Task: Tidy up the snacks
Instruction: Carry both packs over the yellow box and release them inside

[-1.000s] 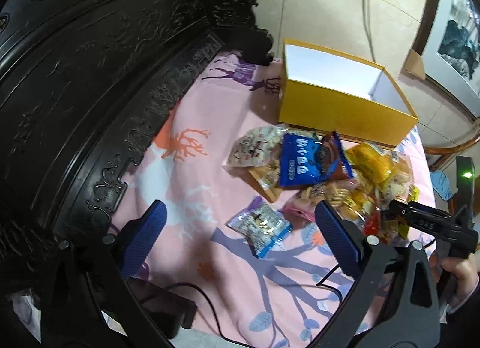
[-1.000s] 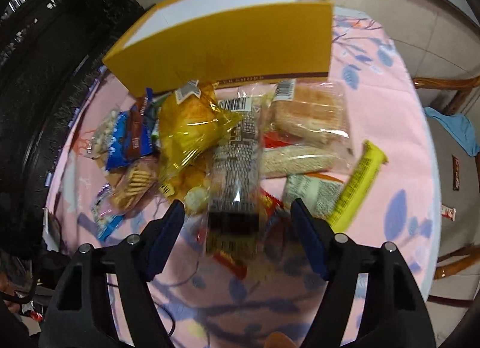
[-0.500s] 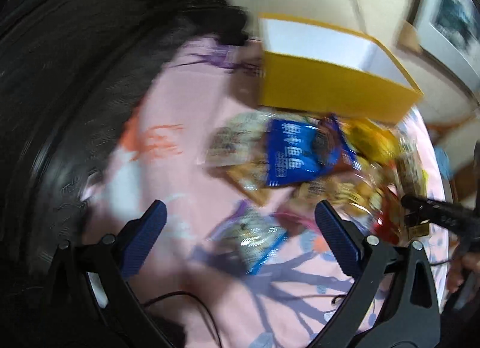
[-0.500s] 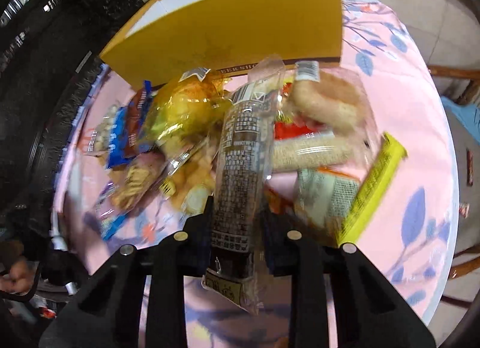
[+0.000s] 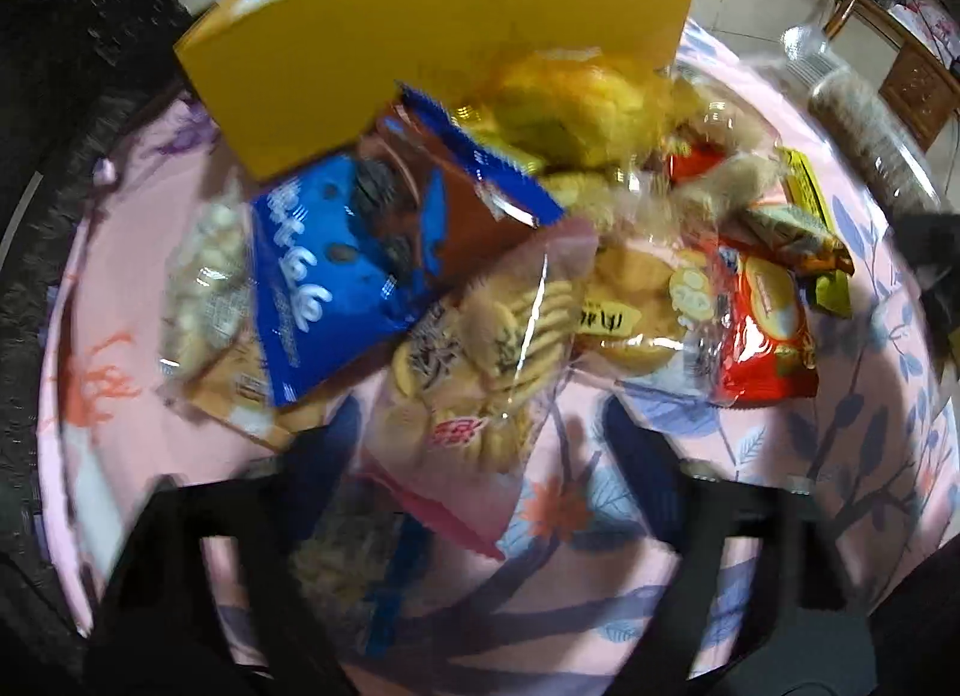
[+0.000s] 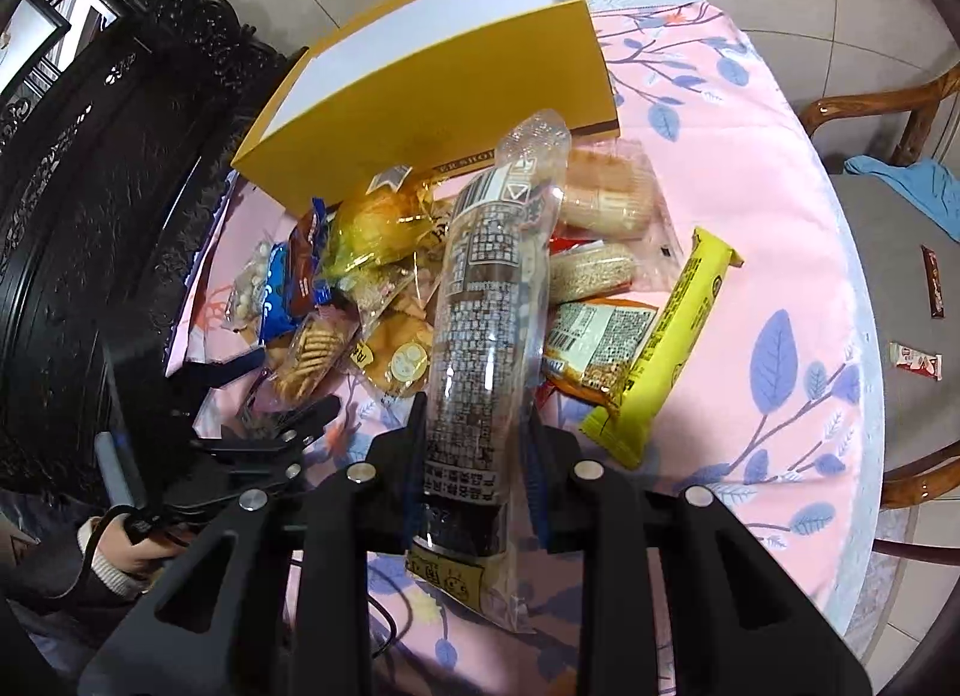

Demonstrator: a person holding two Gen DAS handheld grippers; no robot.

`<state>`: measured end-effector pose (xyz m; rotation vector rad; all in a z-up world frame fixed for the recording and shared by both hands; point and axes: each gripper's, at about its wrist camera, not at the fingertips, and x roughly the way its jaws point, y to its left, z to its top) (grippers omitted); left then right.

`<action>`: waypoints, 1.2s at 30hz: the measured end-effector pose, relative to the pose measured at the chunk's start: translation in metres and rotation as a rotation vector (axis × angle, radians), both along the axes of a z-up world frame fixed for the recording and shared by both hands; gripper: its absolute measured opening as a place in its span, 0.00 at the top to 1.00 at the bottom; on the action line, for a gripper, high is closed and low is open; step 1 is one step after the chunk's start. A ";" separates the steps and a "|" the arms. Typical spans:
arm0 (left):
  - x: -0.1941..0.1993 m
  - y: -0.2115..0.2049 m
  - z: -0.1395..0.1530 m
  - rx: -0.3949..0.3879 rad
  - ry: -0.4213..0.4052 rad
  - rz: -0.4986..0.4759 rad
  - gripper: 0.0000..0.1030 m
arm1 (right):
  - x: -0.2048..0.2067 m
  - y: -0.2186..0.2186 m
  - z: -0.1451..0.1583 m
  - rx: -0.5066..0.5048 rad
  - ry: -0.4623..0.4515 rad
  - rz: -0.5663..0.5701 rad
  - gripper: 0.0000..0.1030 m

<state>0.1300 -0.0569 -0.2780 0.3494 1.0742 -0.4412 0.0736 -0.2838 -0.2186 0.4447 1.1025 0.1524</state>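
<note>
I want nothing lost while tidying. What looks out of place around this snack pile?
Two small wrapped bars lie on the floor beyond the table's edge, away from the pile. The yellow box is empty while the snacks are heaped against its front wall. Nothing looks torn or spilled.

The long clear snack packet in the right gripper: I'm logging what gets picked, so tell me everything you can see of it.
The long clear packet is a slim tube of glossy transparent film with a dark brown printed panel of white text, a barcode near its far end and a yellow strip at its near end. The right gripper is shut on its lower part, fingers pressing both sides. It points away from the camera towards the yellow box, lifted over the snack pile. Its crimped far end is empty film.
</note>
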 end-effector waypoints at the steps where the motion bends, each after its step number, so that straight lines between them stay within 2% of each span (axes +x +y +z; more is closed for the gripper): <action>1: -0.001 0.001 -0.001 0.005 -0.014 0.005 0.43 | 0.000 -0.001 0.001 0.002 -0.002 -0.002 0.72; 2: -0.001 0.005 0.000 -0.005 -0.025 0.008 0.51 | 0.000 -0.002 0.002 0.003 -0.005 -0.005 0.72; 6: -0.004 0.022 0.011 -0.070 -0.028 0.019 0.69 | -0.001 -0.003 0.004 0.005 -0.012 -0.009 0.72; 9: -0.015 0.028 0.021 -0.109 -0.022 0.015 0.73 | -0.001 -0.002 0.007 0.006 -0.023 -0.001 0.72; 13: -0.034 0.028 0.044 -0.148 -0.040 0.008 0.76 | -0.002 0.001 0.015 0.010 -0.041 0.013 0.72; 16: -0.035 0.035 0.066 -0.192 -0.061 0.016 0.76 | -0.002 0.003 0.023 0.012 -0.060 0.023 0.72; 25: -0.031 0.034 0.153 -0.327 -0.234 0.022 0.76 | 0.015 0.004 0.066 0.027 -0.178 0.039 0.72; 31: -0.003 0.029 0.205 -0.419 -0.341 0.008 0.76 | 0.051 0.003 0.096 0.011 -0.289 0.054 0.72; 36: 0.048 0.021 0.231 -0.483 -0.411 0.041 0.76 | 0.094 -0.001 0.107 -0.014 -0.362 0.045 0.72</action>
